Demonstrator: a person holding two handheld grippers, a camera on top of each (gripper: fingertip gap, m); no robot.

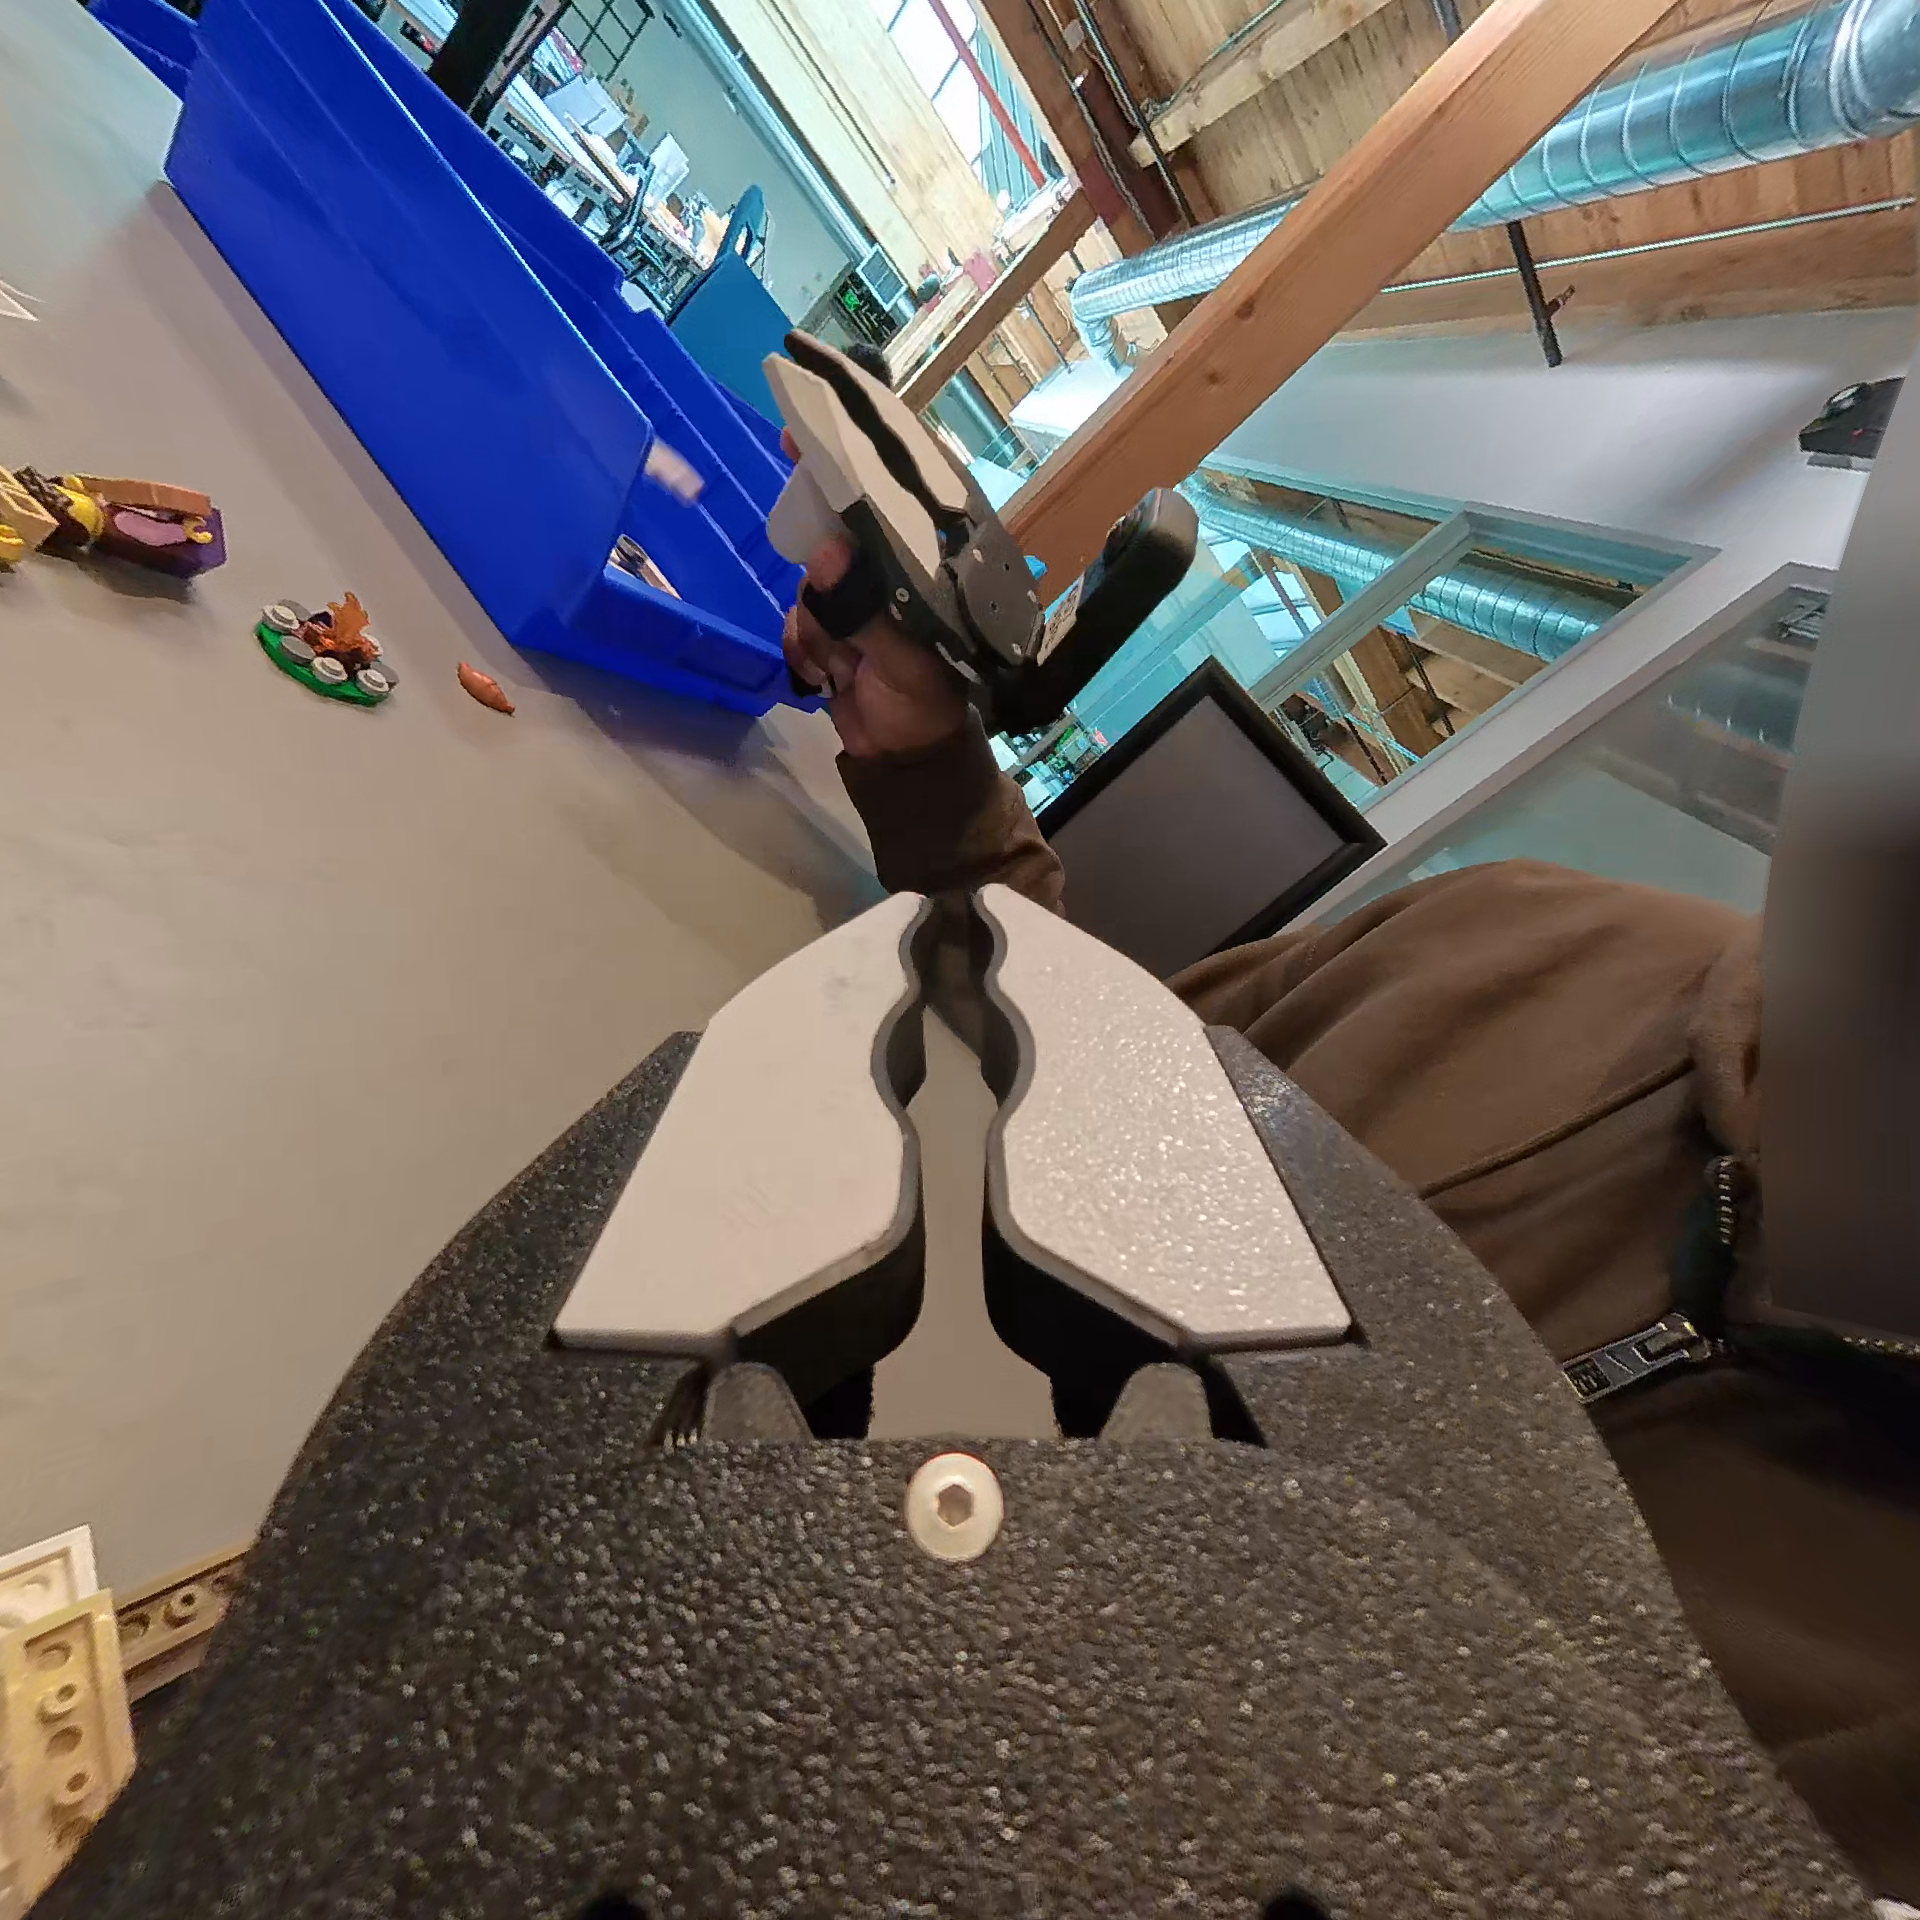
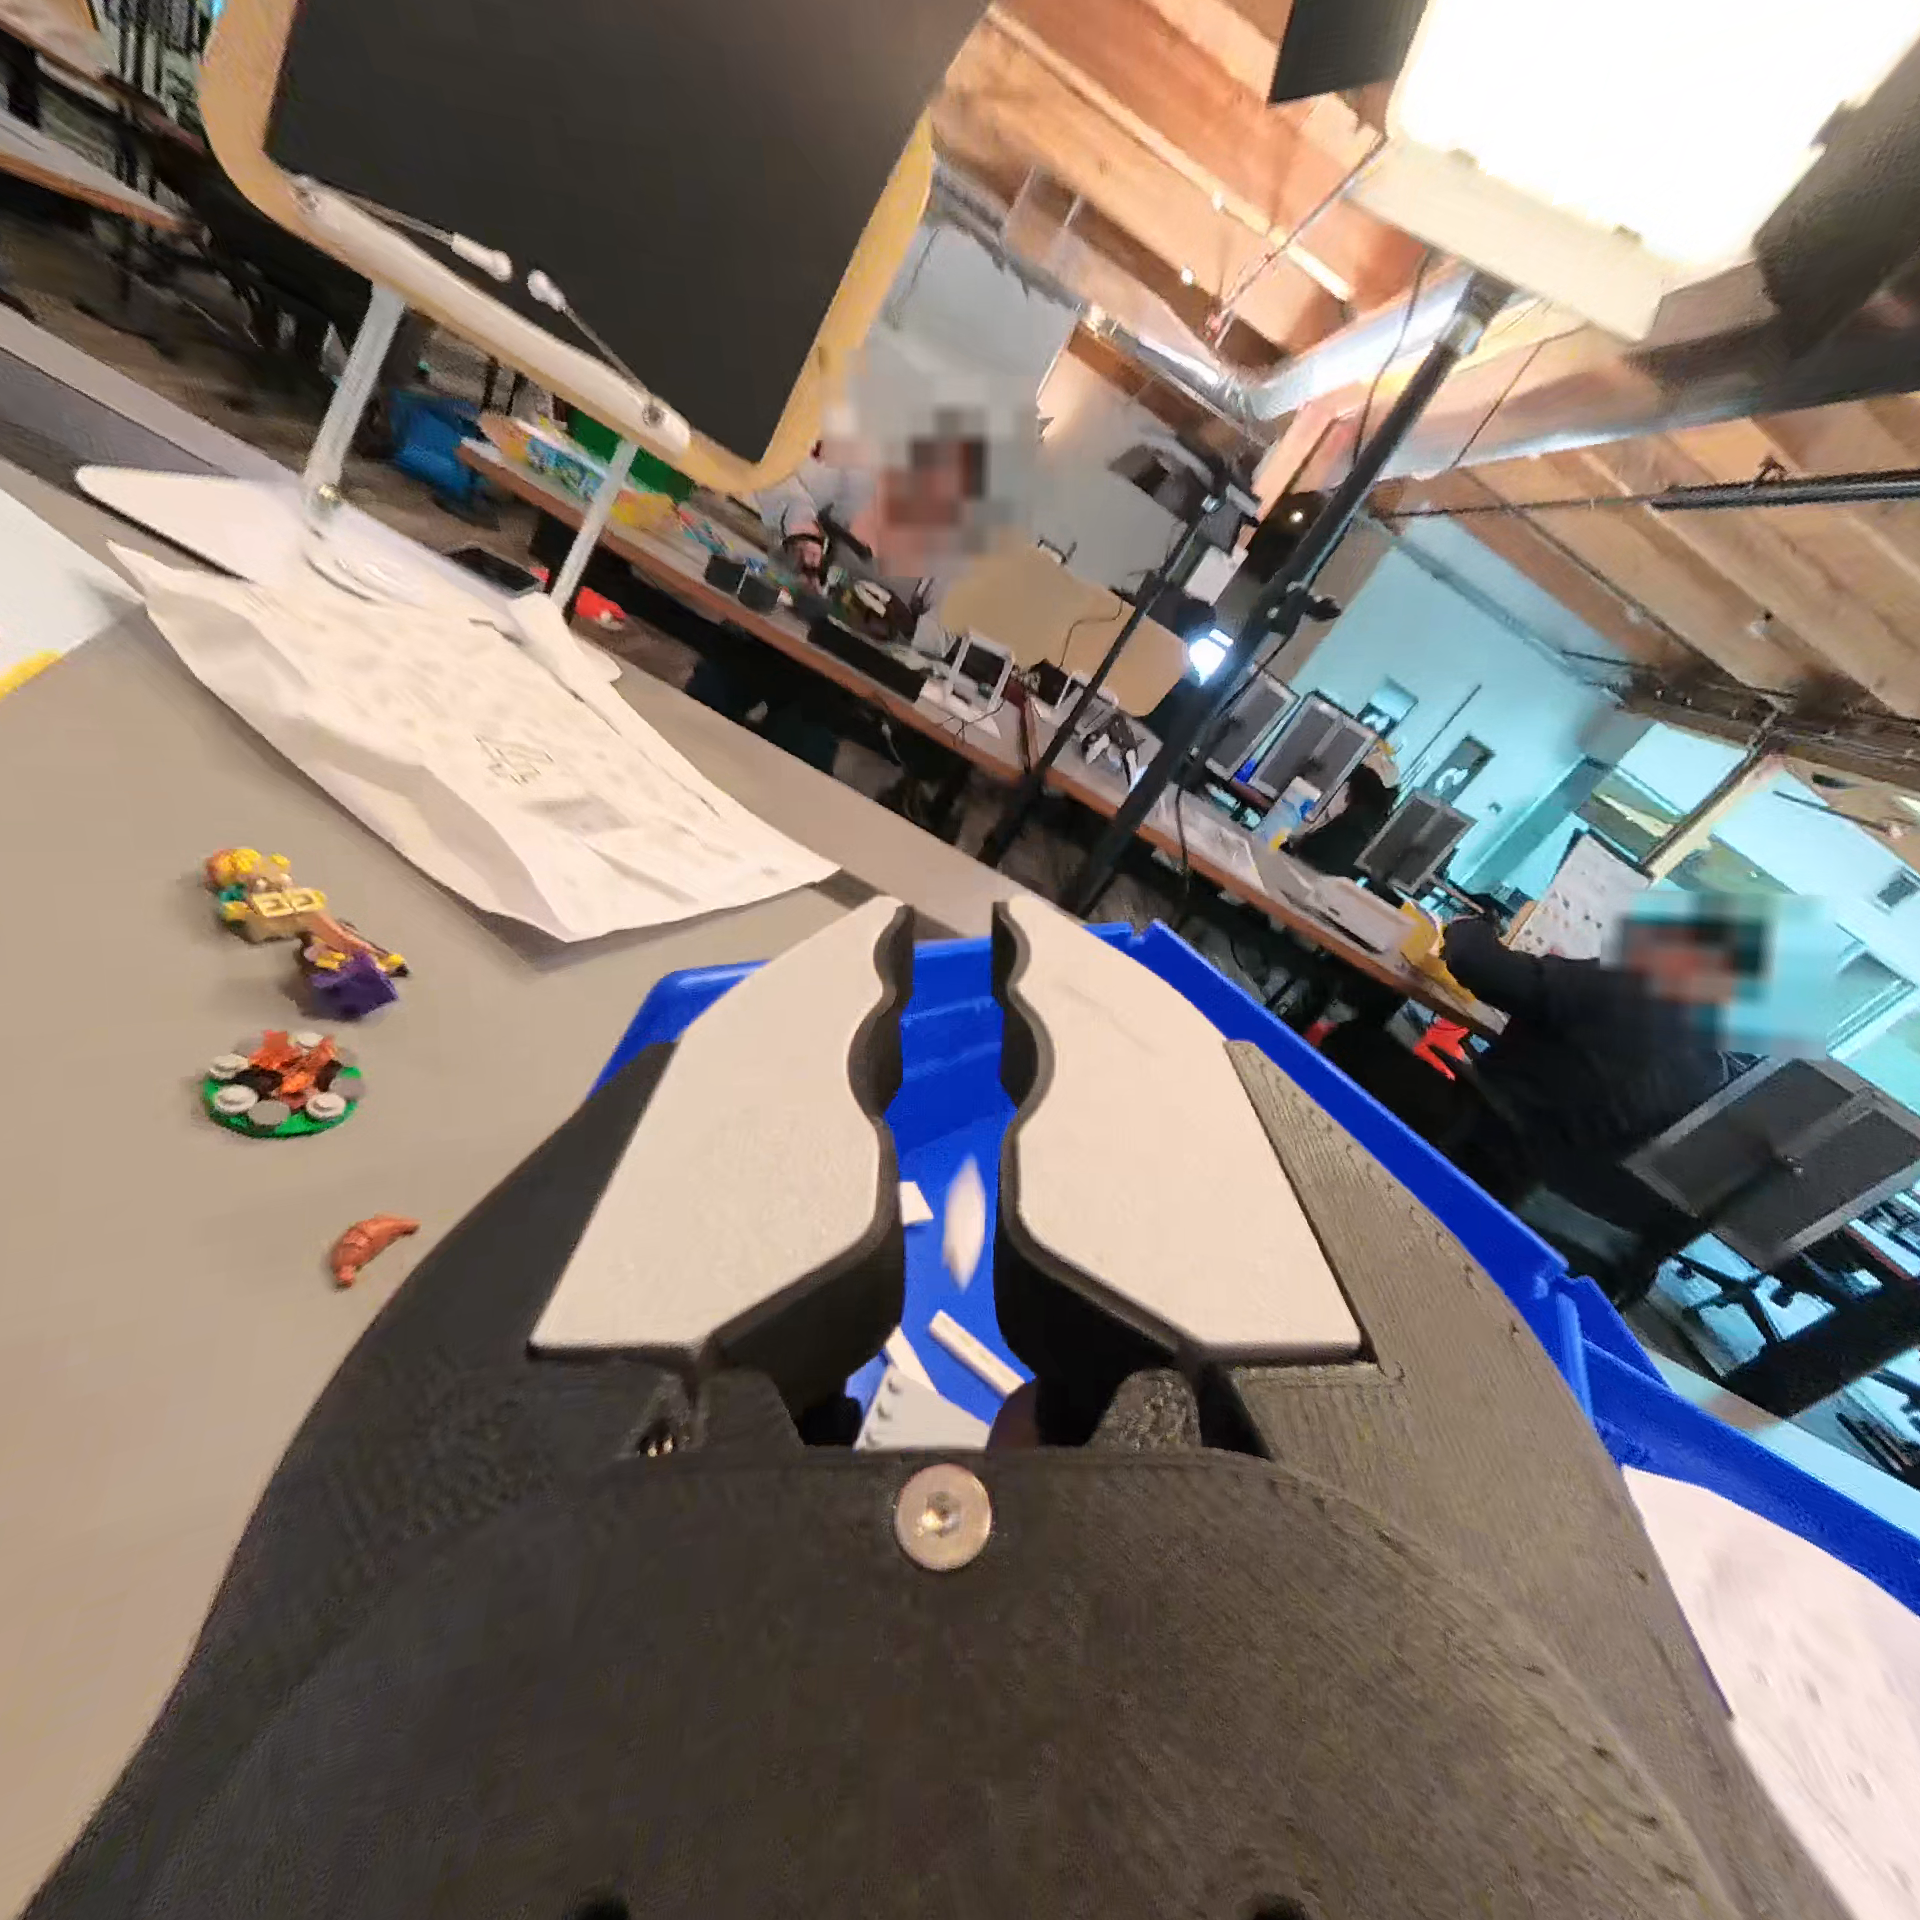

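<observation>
Right gripper [image 2: 953,914], jaws apart and empty, directly above open blue plastic bin [image 2: 1351,1081]; left gripper [image 1: 951,909] nearly closed, empty, farther off.

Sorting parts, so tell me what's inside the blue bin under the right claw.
Inside the blue bin, a few small white pieces and a grey studded plate show; the right claw covers the rest.

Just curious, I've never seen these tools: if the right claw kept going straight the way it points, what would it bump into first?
Probably the blue bin: the right claw hangs open over it, holding nothing. Depth is unclear; it might clear the far rim.
</observation>
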